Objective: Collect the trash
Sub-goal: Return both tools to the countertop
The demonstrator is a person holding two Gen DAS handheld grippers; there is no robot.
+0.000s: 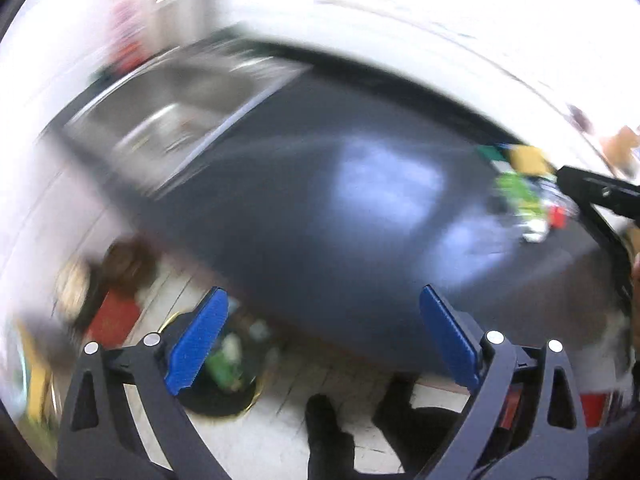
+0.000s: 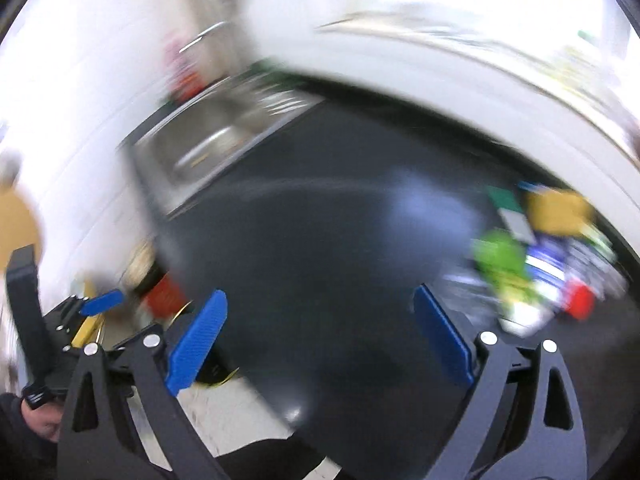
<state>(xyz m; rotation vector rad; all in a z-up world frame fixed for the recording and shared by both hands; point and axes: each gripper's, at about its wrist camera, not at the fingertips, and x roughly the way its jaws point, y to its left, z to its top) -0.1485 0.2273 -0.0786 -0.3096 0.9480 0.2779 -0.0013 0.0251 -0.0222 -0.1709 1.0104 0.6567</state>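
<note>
Right now both pictures are smeared by motion. Your left claw is spread wide and holds nothing; your right claw is also wide apart and bare. Both hang above the near edge of a dark counter. The trash, a blurred heap of green, yellow, blue, white and red wrappers, lies at the counter's far right corner, apart from either claw. A steel sink sits at the far left end. On the floor below the counter's near left edge stands a round black bin already holding some litter. Judging by this, the heap remains to be collected.
</note>
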